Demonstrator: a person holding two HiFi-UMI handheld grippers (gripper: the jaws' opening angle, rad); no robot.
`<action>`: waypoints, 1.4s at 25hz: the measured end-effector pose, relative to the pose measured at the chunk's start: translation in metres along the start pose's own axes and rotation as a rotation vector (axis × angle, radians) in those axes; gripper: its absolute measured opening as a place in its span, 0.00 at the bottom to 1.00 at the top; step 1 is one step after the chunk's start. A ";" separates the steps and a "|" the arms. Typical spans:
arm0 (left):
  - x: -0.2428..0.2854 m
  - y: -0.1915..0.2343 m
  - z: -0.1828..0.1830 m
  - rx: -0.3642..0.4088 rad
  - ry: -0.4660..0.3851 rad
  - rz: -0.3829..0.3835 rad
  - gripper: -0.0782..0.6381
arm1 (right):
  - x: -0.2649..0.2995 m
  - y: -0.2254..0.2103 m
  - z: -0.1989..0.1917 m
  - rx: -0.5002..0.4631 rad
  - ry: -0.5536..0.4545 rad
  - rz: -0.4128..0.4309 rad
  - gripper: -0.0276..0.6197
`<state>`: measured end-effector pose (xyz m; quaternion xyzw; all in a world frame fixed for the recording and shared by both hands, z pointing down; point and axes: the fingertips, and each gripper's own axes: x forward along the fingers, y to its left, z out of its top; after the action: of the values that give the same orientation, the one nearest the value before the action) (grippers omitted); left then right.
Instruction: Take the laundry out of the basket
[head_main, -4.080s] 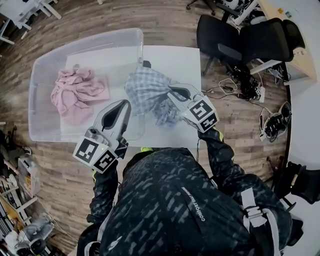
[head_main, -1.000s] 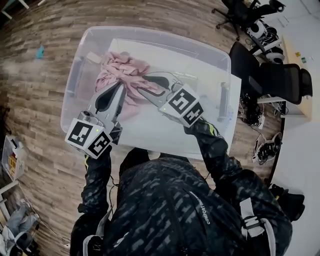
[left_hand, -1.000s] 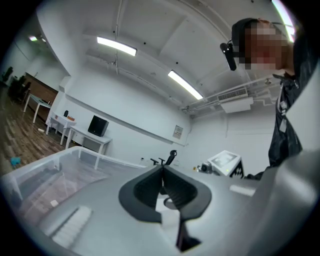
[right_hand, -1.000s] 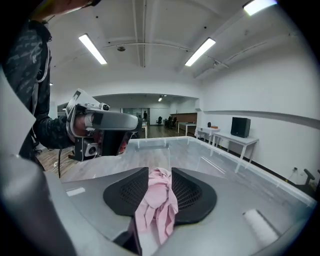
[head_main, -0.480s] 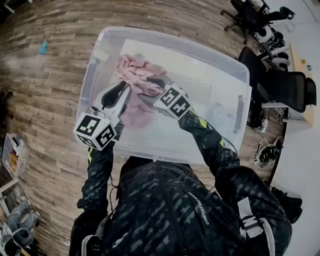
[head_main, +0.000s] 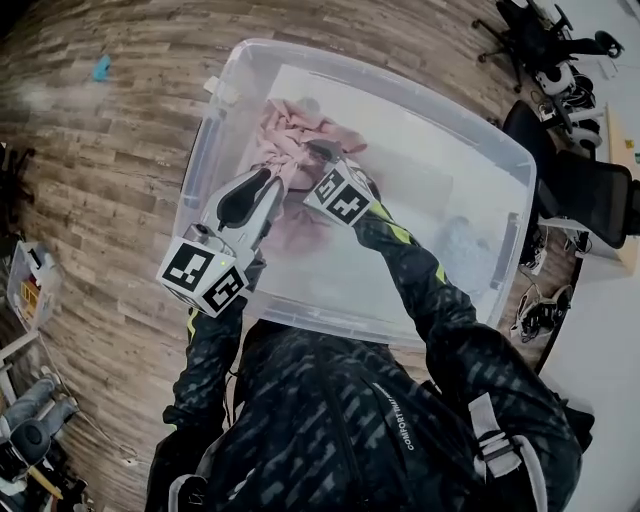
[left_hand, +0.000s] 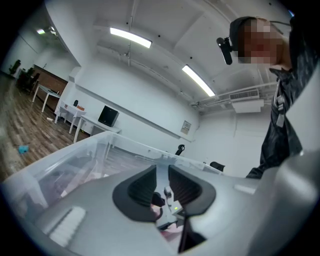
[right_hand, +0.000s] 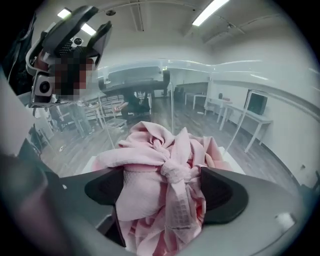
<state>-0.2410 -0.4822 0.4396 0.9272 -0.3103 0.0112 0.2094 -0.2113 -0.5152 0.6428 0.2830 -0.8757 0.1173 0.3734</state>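
Note:
A bunched pink cloth (head_main: 290, 130) lies in the far left part of a clear plastic bin (head_main: 505, 265) on the wooden floor. My right gripper (head_main: 308, 158) reaches down into the bin and onto that cloth. Its jaws have just been opening and stand wide. In the right gripper view the knotted pink cloth (right_hand: 160, 160) fills the space between the two pads of that gripper (right_hand: 162, 186). My left gripper (head_main: 272, 180) hovers at the bin's near left, beside the cloth. In the left gripper view its jaws (left_hand: 161, 176) are drawn together to a thin slit, with nothing held.
The bin's clear walls rise round both grippers. A bluish checked cloth (head_main: 460, 245) shows at the bin's right end, blurred by the plastic. Black office chairs (head_main: 590, 195) and cables stand to the right. A small blue item (head_main: 101, 67) lies on the floor, far left.
The right gripper has sunk into the bin onto the pink cloth and spread its jaws. The left gripper has come lower, close to the cloth. Earlier the right gripper held a checked cloth over a table.

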 end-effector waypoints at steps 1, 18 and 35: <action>-0.002 0.003 -0.001 -0.004 0.002 0.003 0.20 | 0.004 -0.001 0.001 0.004 0.002 0.001 0.78; -0.017 0.007 0.020 -0.014 -0.054 0.018 0.20 | 0.060 0.008 -0.010 -0.057 0.099 0.045 0.81; -0.029 0.007 0.043 -0.016 -0.141 0.059 0.19 | 0.074 0.005 0.006 -0.043 0.013 -0.106 0.50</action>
<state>-0.2733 -0.4878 0.3991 0.9144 -0.3516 -0.0504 0.1941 -0.2595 -0.5435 0.6917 0.3199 -0.8595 0.0802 0.3906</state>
